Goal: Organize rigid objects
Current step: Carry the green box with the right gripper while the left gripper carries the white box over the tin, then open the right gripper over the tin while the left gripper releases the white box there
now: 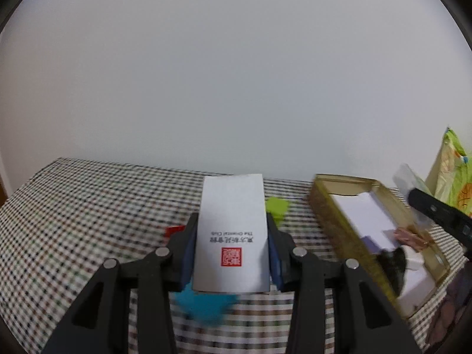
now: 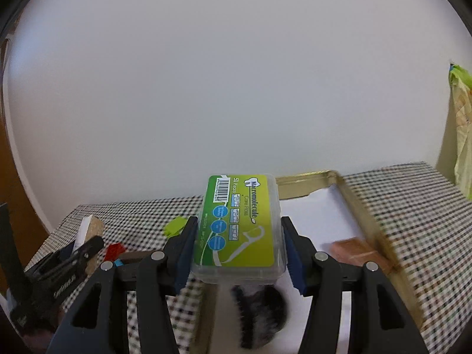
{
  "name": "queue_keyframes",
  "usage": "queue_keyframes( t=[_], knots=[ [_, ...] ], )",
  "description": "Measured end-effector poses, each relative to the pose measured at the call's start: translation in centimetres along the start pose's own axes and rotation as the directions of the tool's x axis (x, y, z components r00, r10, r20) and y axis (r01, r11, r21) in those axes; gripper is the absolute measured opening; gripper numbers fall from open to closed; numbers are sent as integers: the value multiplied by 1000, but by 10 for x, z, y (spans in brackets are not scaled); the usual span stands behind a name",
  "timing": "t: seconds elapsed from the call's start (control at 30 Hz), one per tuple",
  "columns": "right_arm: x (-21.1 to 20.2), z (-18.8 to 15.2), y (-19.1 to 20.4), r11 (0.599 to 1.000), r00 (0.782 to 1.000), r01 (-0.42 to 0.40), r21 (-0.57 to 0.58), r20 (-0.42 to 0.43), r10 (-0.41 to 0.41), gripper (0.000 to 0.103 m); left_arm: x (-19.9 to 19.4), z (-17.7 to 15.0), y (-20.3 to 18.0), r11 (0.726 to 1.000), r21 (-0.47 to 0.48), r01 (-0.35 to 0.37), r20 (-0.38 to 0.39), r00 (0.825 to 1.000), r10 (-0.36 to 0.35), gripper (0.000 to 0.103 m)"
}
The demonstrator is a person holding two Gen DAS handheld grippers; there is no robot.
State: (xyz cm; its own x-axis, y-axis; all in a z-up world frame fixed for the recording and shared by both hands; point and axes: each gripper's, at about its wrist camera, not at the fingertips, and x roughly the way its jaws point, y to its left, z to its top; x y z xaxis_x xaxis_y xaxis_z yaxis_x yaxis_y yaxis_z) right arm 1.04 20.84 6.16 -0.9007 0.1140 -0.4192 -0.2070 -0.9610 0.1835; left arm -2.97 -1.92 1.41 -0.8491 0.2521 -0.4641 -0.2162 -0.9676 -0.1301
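The fingers [image 1: 188,253] of the left gripper [image 1: 231,253] pinch a white card box [image 1: 233,236] by its long sides, lifted above the checked bench [image 1: 73,206]; the fingers [image 2: 184,253] of the right gripper [image 2: 239,250] likewise clamp a clear floss-pick case [image 2: 240,224] with a green label, held over the near end of the gold tin [image 2: 362,215]. That tin lies open on the bench, already carrying a white box [image 1: 365,215], a copper-coloured block [image 2: 357,250] and a dark bristly brush [image 2: 259,312], so free room inside looks scarce. Loose green [image 2: 175,225], red [image 2: 115,249] and blue [image 1: 206,303] pieces lie on the cloth near the left gripper. The likely trouble is crowding: with both loads brought toward the same tin, the grippers could knock each other, or the case could come to rest on the brush and sit tilted instead of flat. The case is smooth plastic gripped only along its edges, so a bump against the tin's wall might twist it loose. The edges of the tin are blurred, which makes its exact position hard to judge.
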Motion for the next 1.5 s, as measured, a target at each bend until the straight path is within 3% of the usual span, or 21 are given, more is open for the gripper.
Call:
queue_keyframes(
  t=[0.13,0.37,0.47,0.63,0.73,0.8,1.03,1.33,1.5],
  knots=[
    [0,12,-22,998,998,58,15,15,-58,57,3,4,-32,999,18,51,1,999,-51,40],
    [21,25,-64,994,993,108,30,-58,-106,57,19,16,-90,989,29,145,-27,989,-144,40],
    [32,26,-79,991,987,116,71,-117,-107,57,32,21,-119,983,47,177,-67,982,-174,40],
    [43,24,-88,991,973,115,70,-207,-99,57,58,26,-157,981,105,165,-156,977,-148,40],
    [49,23,-86,992,960,124,33,-256,-111,57,76,24,-171,979,107,171,-255,957,-139,39],
    [50,22,-90,988,950,150,30,-281,-136,57,84,21,-176,981,111,156,-298,947,-117,40],
    [54,23,-97,992,943,115,57,-321,-91,57,100,16,-180,986,126,113,-385,921,-56,40],
    [65,21,-107,992,927,119,49,-363,-93,57,111,15,-180,986,117,116,-446,894,-52,41],
    [70,20,-109,994,921,64,94,-389,-23,57,108,16,-174,989,80,124,-422,903,-79,44]
  ],
)
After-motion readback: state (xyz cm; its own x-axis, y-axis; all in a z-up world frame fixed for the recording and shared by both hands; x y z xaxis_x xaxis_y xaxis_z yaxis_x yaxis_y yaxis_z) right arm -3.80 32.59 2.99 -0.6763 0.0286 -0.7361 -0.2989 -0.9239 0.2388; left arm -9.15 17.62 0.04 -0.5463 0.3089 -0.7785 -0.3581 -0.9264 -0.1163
